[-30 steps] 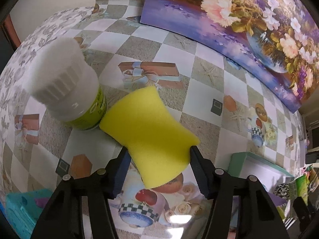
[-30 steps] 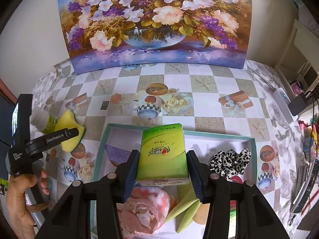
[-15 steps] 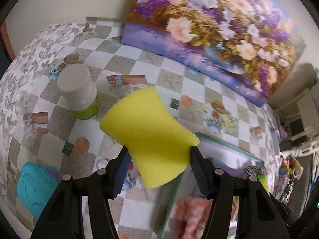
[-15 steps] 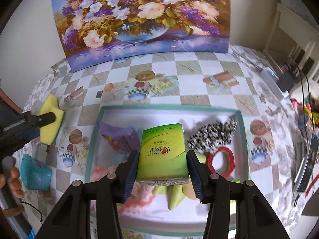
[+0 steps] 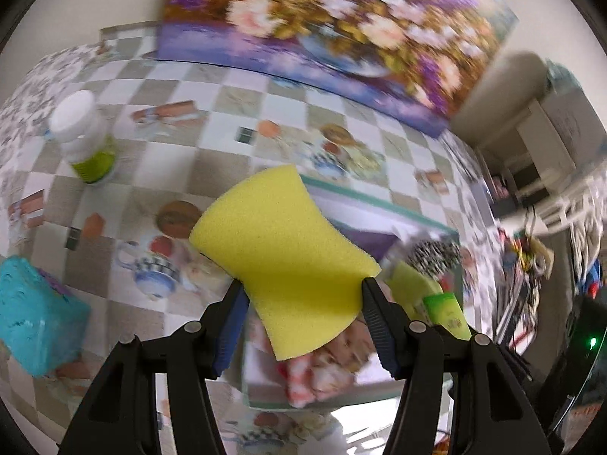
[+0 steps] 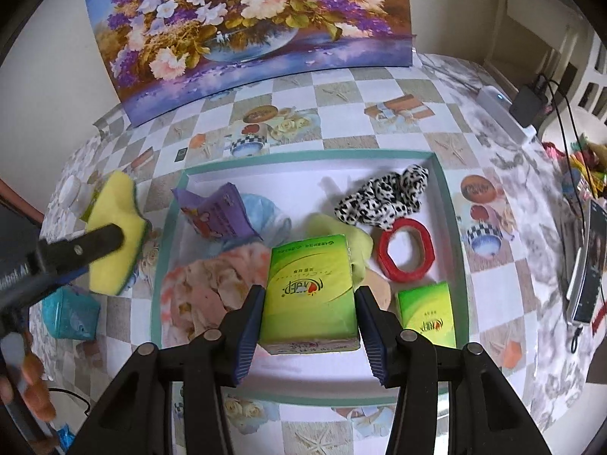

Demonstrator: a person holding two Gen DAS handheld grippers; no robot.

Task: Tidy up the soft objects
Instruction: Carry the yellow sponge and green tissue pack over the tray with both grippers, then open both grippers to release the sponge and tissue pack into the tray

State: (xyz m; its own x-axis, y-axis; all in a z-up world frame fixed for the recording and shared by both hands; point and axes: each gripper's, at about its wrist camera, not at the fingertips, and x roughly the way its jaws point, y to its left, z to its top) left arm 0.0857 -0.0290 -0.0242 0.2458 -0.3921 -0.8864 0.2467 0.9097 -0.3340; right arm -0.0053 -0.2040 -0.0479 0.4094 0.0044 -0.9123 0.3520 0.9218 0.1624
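Yellow foam fills the left hand-held gripper (image 5: pixel 301 295): its two black fingers pinch the narrow waist of a yellow, hourglass-shaped cleaning sponge (image 5: pixel 282 250), whose long axis runs forward along the fingers and tilts a little to the left. In the right wrist view a thin green scouring layer shows along the sponge's underside, and the sponge hangs above the worktop (image 6: pixel 379 87) just outside the left wall of the shallow white tray with a teal rim (image 6: pixel 303 156), so the tray lies forward and to the right of this gripper. The right hand-held gripper (image 6: pixel 309 303) is clamped on a green rectangular tissue pack (image 6: pixel 309 297), held with its long axis along the fingers over the tray's near middle, so this hand looks closer to a drop. Inside the tray lie a pink floral cloth (image 6: pixel 205 288), a purple pouch (image 6: pixel 218 212), a black-and-white spotted scrunchie (image 6: pixel 383 197), a red ring (image 6: pixel 404 250) and a second green tissue pack (image 6: pixel 426 311). Outside it, left of the tray, sit a teal block (image 5: pixel 36 314) and a white-capped bottle (image 5: pixel 85 142).
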